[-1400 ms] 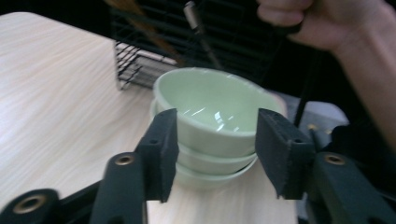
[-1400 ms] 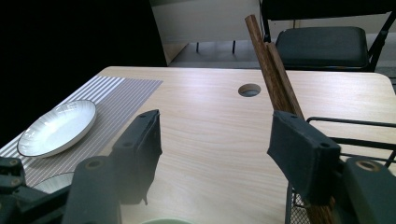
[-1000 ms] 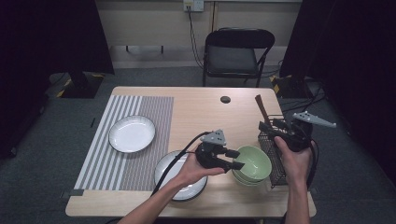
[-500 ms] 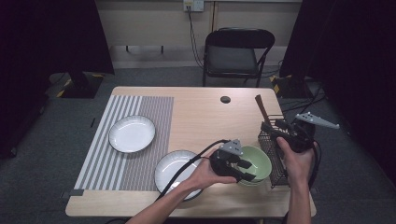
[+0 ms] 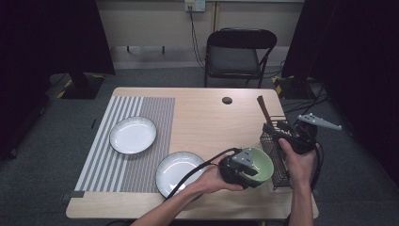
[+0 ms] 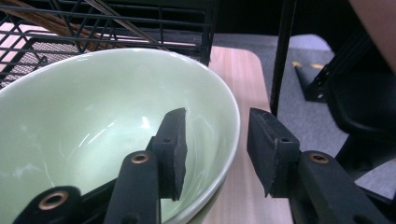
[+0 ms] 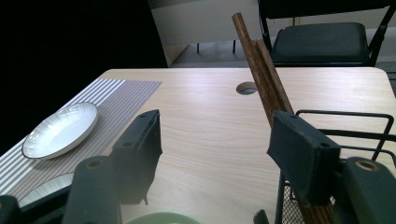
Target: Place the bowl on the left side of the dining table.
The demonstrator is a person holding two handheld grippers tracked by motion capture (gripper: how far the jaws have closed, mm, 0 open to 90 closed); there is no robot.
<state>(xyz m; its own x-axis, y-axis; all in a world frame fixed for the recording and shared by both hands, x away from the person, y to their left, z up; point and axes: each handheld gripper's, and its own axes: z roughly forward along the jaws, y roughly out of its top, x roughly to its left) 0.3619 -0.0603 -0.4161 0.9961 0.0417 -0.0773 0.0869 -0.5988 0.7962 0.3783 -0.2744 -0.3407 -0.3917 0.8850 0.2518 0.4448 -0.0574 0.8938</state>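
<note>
The left gripper [image 6: 215, 140] straddled the green bowl's [image 6: 93, 121] rim, jaws just closing, wire basket [image 6: 112, 28] beyond.

No readable text from my end. I checked the green bowl [image 5: 258, 165], both white plates [image 5: 133, 134], the striped mat [image 5: 141, 113], the wire basket [image 5: 277, 160] and the folding chair [image 5: 237, 52]: no label, brand, number or sign on any. The wall outlet plate [image 5: 194, 4] at the top edge is too small and blurred to show any marking. The gripper views give me plain black pads and bare wood, nothing printed.
</note>
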